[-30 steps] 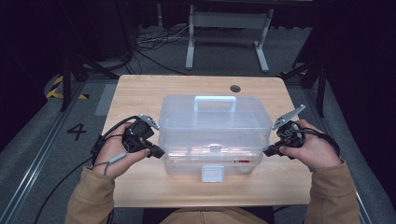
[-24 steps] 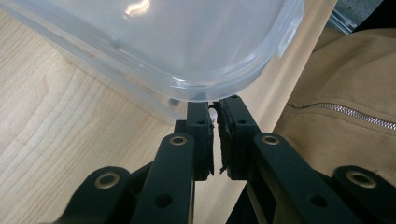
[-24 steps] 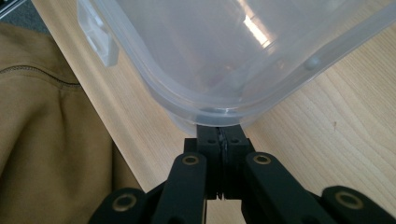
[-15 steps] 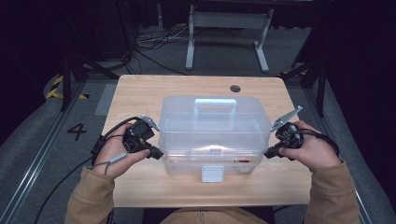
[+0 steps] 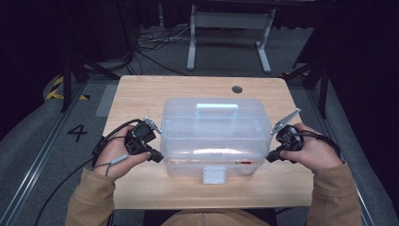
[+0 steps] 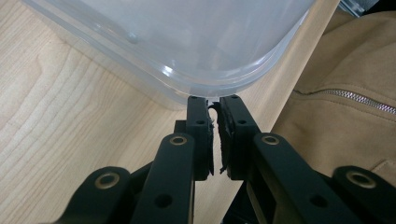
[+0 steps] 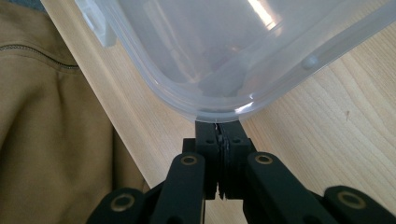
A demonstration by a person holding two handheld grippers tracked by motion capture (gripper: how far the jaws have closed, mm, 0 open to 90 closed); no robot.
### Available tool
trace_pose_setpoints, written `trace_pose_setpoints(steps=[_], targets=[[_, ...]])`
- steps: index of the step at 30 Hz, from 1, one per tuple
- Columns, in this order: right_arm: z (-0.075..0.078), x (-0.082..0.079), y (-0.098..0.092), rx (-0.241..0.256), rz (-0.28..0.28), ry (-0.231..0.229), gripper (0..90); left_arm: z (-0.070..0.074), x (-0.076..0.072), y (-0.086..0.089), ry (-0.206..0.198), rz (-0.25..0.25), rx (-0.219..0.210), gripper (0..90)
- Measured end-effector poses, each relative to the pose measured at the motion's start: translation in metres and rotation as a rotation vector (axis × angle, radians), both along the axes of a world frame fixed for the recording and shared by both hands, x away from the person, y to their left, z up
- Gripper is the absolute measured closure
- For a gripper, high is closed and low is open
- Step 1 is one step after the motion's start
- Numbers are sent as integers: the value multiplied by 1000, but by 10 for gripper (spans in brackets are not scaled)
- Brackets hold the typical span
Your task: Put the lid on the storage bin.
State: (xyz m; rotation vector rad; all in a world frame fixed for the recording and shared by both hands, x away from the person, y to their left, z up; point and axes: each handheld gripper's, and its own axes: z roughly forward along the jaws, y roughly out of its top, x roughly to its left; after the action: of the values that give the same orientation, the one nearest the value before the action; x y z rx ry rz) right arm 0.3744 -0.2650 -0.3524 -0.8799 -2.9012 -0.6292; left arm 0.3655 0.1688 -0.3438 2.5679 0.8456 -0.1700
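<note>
**Desk:** What does the frame show?

**Photographer:** A clear plastic storage box [image 5: 214,136] sits mid-table, lid on, white latch [image 5: 214,175] facing the person. The left gripper [image 5: 157,157] and the right gripper [image 5: 270,157] press their tips against its two near corners. In the left gripper view the jaws stand almost together with a thin slit between them; in the right gripper view they are pressed together. Neither holds anything.

**Desk:** And the work in hand?

**Photographer:** It looks like steering the box with both tips. Even pressure from both sides should keep it from twisting, and staying low on the base wall should keep the tips from slipping under the lid rim.

**Desk:** Room to move?

**Photographer:** Bare wooden table [image 5: 141,94] lies behind the box, up to a cable hole [image 5: 236,89]. The near edge is close to the latch, so pushing away looks safer than pulling in.
</note>
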Motion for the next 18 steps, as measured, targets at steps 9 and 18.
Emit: trace_pose_setpoints(steps=[9, 18], targets=[[-8, 2, -1, -52, 0, 54, 851, -12, 4, 1, 61, -17, 57, 818], [-15, 6, -4, -55, -12, 75, 842, -15, 5, 3, 66, -18, 64, 781]])
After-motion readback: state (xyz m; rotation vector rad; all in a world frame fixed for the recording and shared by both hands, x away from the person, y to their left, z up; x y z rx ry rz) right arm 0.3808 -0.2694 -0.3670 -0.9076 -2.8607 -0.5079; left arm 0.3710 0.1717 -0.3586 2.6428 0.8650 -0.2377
